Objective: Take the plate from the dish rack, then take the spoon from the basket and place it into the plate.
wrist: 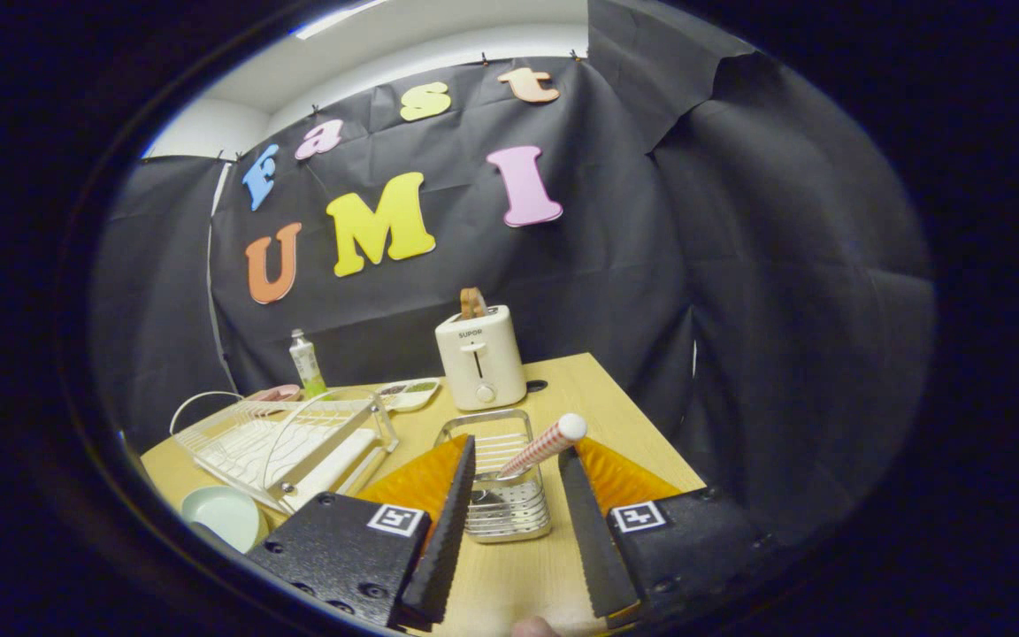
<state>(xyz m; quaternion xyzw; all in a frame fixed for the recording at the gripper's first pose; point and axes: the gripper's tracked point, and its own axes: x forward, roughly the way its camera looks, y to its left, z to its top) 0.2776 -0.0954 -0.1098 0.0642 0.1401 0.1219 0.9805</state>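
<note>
Hovering wide open and empty, the gripper point(514, 518) frames the basket point(501, 482) on the wooden table point(509, 575).

Its fingers stand well apart, pressing on nothing; between them sits the metal basket, with the spoon point(540, 449) leaning out of it, its striped handle tilted toward the right finger. Left of the left finger lies the pale plate point(225, 515), just beside the white dish rack point(284, 442). Beyond the basket stand a toaster point(480, 358), a small tray point(408, 394) and a bottle point(306, 363).
</note>
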